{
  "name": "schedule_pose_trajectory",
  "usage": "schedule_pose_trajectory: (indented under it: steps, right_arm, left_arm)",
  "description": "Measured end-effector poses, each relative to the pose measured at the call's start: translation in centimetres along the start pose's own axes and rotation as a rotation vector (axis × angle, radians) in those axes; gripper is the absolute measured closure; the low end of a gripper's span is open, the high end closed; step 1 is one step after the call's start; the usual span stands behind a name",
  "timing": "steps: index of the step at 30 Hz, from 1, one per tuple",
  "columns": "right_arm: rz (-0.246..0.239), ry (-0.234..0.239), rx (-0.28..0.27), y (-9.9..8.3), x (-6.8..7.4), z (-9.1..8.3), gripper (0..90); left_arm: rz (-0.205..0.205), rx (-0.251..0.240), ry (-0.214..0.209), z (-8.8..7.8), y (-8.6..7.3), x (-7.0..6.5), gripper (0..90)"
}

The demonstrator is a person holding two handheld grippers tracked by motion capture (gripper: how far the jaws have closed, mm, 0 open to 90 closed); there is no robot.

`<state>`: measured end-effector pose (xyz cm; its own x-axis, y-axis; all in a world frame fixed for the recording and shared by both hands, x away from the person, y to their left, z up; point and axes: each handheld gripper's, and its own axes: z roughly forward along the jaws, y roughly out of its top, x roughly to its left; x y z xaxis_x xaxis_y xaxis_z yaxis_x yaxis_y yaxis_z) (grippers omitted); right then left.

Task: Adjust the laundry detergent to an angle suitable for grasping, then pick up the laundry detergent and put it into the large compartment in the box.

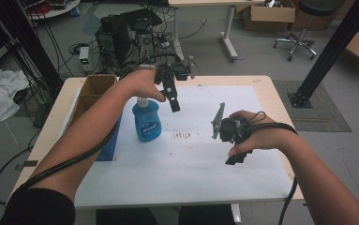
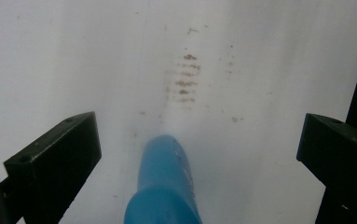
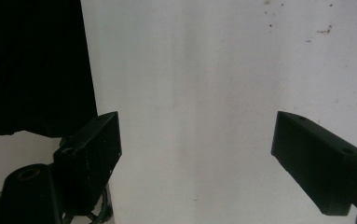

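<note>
With your left gripper [image 1: 172, 101] gaping at the blue bottle's [image 1: 146, 121] one o'clock, and your right gripper [image 3: 195, 140] open too, clamp the bottle's waist: smooth plastic, likely slippery and top-heavy.

Cardboard box [image 1: 94, 89] beside white mat [image 1: 205, 173]

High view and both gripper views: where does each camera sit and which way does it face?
High view: above the person's side, facing forward and down on the white table sheet; both forearms show.
Left gripper view: on the left gripper, open, looking down over the blue plastic bottle.
Right gripper view: on the right gripper, open, facing bare sheet.
Shared: bottle, brown stains.
</note>
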<state>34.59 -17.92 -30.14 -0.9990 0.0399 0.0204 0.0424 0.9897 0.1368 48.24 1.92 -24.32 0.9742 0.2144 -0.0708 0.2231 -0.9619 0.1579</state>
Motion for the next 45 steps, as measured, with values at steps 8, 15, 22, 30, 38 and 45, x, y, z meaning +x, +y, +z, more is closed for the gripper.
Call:
schedule_pose_trajectory:
  steps: [8, 15, 22, 30, 38, 45]
  right_arm:
    - [-0.01, 0.001, -0.007, 0.0, -0.3, -0.1, 16.1]
    - [-0.011, -0.003, -0.011, -0.1, -0.5, -0.3, 16.0]
    - [-0.008, -0.011, -0.003, 0.0, -0.5, -0.5, 16.0]
    - [0.002, -0.009, 0.001, 0.3, -0.7, -0.7, 16.3]
    - [0.006, -0.02, -0.001, 0.5, -0.4, -1.0, 16.2]
    - [-0.007, -0.016, -0.006, 0.2, -0.1, -1.0, 16.2]
  left_arm:
    - [-0.011, 0.005, 0.0, 0.1, 0.0, 0.5, 0.1]
    - [-0.022, 0.007, 0.006, -0.1, -0.2, 0.6, 0.2]
    - [-0.024, 0.008, 0.017, -0.6, -0.1, 1.0, 0.1]
    - [-0.016, 0.007, 0.028, -1.5, 0.0, 0.9, 0.2]
    - [-0.022, 0.015, 0.033, -1.5, 0.2, 0.7, 0.2]
    - [-0.023, 0.022, 0.031, -1.6, 0.6, 0.2, 0.1]
